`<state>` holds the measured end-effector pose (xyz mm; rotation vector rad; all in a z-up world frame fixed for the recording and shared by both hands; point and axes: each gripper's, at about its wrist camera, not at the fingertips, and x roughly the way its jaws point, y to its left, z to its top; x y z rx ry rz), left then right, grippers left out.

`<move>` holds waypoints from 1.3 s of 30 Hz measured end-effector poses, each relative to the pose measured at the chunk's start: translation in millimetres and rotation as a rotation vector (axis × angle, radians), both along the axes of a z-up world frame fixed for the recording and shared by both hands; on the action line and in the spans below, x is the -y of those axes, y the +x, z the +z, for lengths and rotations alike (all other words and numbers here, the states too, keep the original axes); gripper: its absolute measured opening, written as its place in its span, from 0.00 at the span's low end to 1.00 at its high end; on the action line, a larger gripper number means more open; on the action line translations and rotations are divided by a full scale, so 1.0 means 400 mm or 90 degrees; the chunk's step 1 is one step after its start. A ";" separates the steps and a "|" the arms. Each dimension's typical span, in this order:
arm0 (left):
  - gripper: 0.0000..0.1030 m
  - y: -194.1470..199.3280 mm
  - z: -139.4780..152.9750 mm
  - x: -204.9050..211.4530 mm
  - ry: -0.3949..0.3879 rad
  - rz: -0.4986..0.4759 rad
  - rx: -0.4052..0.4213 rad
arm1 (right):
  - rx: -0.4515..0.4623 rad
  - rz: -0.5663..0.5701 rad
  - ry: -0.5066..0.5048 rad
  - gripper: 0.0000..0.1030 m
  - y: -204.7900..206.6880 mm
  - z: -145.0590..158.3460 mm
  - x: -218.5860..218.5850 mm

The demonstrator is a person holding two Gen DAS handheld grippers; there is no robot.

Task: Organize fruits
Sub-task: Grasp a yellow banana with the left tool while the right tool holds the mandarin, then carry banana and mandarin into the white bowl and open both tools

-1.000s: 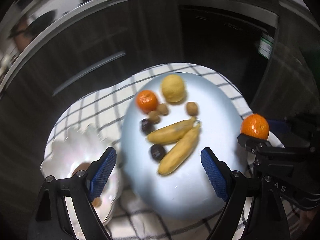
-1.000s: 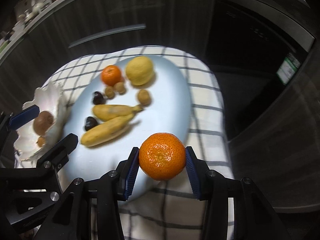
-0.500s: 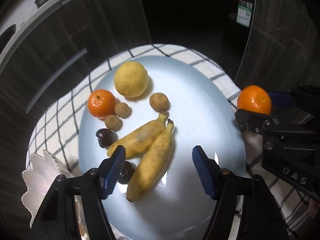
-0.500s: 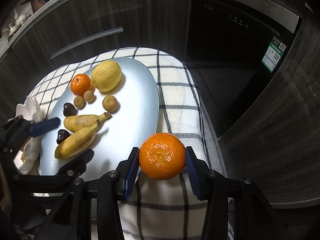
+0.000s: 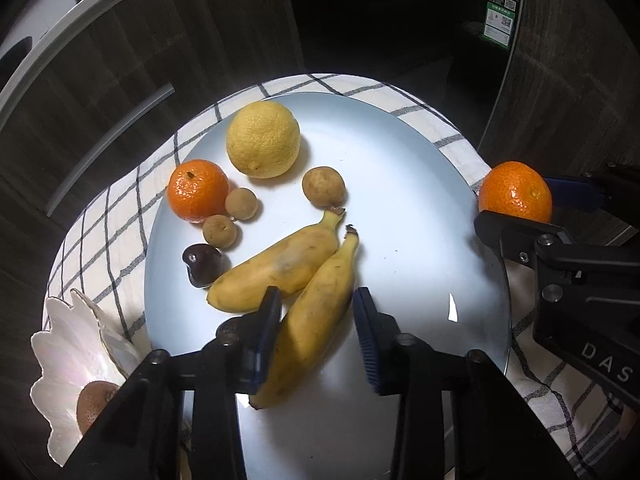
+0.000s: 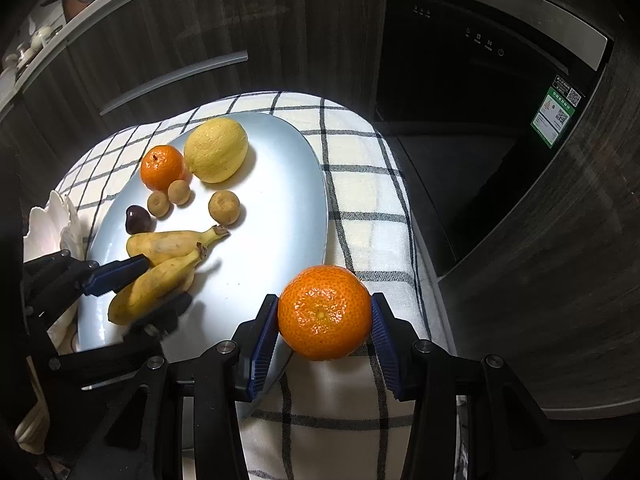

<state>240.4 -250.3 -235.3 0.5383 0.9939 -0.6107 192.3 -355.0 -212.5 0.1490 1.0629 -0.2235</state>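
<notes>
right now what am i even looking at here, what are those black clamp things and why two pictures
There is no robot: a person holds a two-finger clamp in each hand, and a camera on each looks forward along its fingers. That gives two pictures of one scene.

The left-hand picture shows the left hand-held gripper. Its jaws have just been closing around one banana of the two that lie on a pale blue plate.

The right-hand picture shows the right hand-held gripper, shut on a mandarin above a checked cloth.

Also on the plate: a lemon, a second mandarin, three small brown round fruits and a dark one. A white shell-shaped dish stands beside the plate.
</notes>
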 end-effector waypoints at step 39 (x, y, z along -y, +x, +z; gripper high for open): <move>0.23 -0.074 0.185 -0.143 -0.057 0.073 0.048 | 0.066 0.058 -0.023 0.45 -0.045 0.174 -0.111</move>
